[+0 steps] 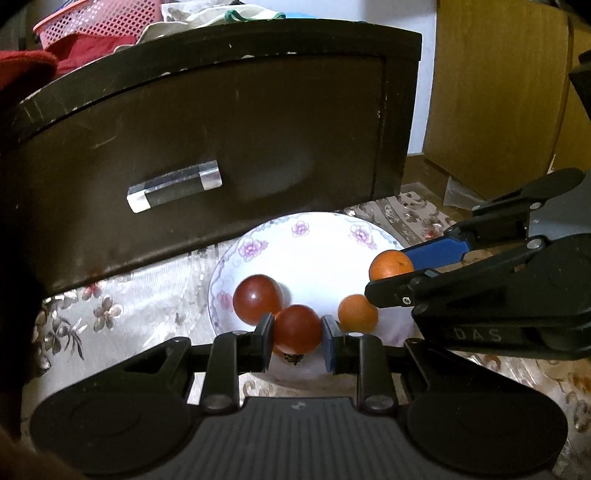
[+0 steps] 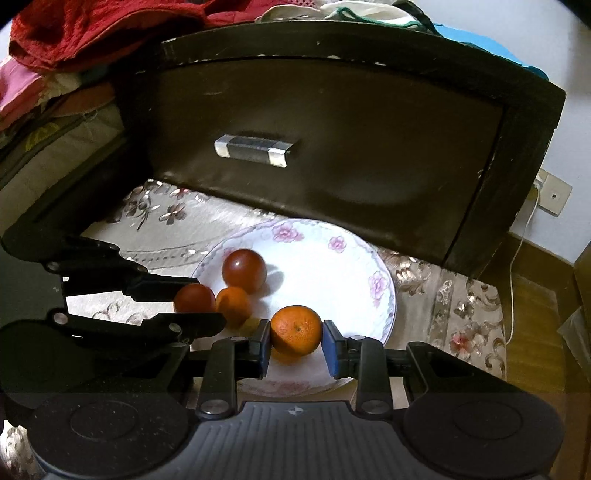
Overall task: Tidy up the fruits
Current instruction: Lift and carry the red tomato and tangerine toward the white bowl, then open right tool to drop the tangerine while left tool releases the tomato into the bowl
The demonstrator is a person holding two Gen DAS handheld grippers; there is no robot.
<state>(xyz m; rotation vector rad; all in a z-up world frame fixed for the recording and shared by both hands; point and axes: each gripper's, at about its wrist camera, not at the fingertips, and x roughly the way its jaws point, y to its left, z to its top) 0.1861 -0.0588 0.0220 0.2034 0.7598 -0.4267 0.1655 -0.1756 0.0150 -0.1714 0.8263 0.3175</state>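
A white plate with pink flowers [image 1: 258, 243] [image 2: 380, 284] lies on a floral cloth. My left gripper [image 1: 297, 321] [image 2: 201, 301] is shut on a dark red tomato [image 1: 297, 328] [image 2: 194, 298] over the plate's near left part. My right gripper [image 2: 296, 328] [image 1: 388, 271] is shut on a small orange [image 2: 296, 329] [image 1: 390, 265] just above the plate; a shadow shows under the fruit. Lying in the plate are a second tomato [image 1: 256, 299] [image 2: 243, 271] and a second orange [image 1: 357, 313] [image 2: 233, 304].
A dark drawer front with a clear handle [image 1: 173, 186] [image 2: 255, 149] rises right behind the plate. On top lie red cloth [image 2: 92, 29] and a pink basket [image 1: 99, 18]. A wooden cabinet [image 1: 498, 92] stands at the right, and a white cable [image 2: 517, 258] hangs by the wall.
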